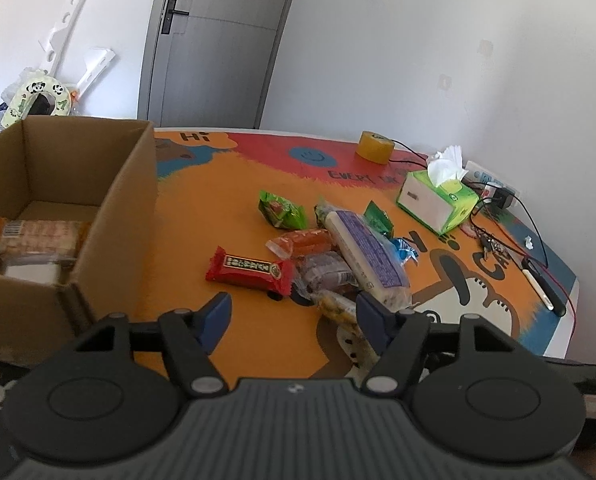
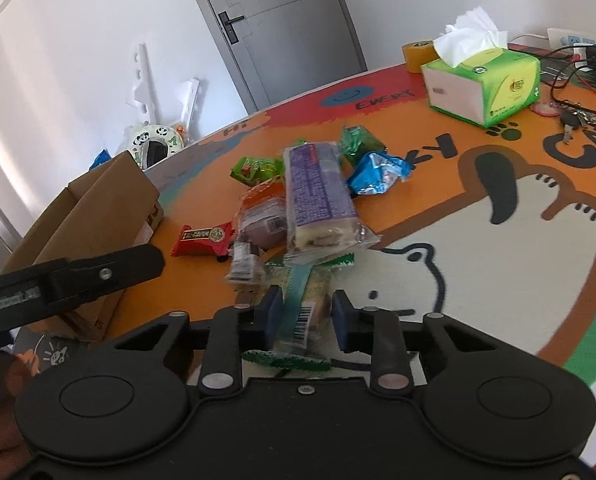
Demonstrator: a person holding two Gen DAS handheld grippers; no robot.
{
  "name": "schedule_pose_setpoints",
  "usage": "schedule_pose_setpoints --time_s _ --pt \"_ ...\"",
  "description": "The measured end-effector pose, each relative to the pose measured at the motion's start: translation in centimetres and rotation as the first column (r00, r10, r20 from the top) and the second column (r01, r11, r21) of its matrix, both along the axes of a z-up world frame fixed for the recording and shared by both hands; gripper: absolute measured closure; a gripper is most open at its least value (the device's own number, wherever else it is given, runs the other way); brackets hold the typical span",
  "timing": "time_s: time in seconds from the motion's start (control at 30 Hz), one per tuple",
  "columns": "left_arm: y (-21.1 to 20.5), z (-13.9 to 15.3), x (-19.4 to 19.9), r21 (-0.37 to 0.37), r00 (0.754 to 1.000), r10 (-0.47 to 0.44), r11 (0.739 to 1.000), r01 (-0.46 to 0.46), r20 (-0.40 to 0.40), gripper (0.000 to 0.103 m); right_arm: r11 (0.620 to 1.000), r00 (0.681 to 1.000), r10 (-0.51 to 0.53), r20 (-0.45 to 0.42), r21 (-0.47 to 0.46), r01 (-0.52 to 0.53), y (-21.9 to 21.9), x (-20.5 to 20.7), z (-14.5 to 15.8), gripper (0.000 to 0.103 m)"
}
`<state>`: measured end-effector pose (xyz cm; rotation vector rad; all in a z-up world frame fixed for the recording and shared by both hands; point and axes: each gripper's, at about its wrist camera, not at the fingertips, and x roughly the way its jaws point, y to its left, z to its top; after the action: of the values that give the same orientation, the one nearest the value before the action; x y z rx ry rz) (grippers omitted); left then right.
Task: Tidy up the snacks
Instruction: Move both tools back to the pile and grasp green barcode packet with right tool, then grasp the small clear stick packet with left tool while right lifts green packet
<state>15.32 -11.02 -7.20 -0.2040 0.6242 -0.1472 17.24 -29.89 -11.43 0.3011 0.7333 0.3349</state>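
Observation:
A pile of snacks lies on the orange cartoon tablecloth (image 1: 237,184): a long purple-labelled cake pack (image 1: 368,252) (image 2: 318,196), a red bar (image 1: 249,270) (image 2: 203,238), green packets (image 1: 281,210) and a blue one (image 2: 378,174). My left gripper (image 1: 293,312) is open just short of the red bar, with nothing between its pads. My right gripper (image 2: 306,308) is shut on a clear packet with green zigzag ends (image 2: 304,312) at the pile's near edge. The cardboard box (image 1: 109,216) (image 2: 97,208) at left holds one orange-edged snack pack (image 1: 37,236).
A green tissue box (image 1: 438,200) (image 2: 482,84), a roll of tape (image 1: 375,146), keys (image 2: 578,120), cables, a power strip (image 2: 578,40) and a pen (image 1: 544,288) sit at the table's far right. A grey door and white walls stand behind.

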Motion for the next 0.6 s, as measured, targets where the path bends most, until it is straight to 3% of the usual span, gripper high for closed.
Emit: schedule_pose_setpoints --time_s 0.23,0.5,0.6 --pt "-1.2 -0.7 0.9 0.008 1.000 -0.015 1.000 0.015 -0.015 0.035 1.000 1.000 -0.005 0.008 -0.021 0.005 -0.7 -0.1 0.3 0.091" --pt "-2.3 -2.5 1.9 0.031 0.999 -0.028 0.999 0.030 -0.042 0.036 1.000 1.000 -0.019 -0.014 0.006 0.019 -1.7 -0.3 0.4 0.090" --pt "-2.6 -3.1 2.1 0.040 0.998 -0.042 0.998 0.044 -0.049 0.044 1.000 1.000 -0.007 -0.012 0.006 0.007 -1.3 -0.3 0.7 0.087"
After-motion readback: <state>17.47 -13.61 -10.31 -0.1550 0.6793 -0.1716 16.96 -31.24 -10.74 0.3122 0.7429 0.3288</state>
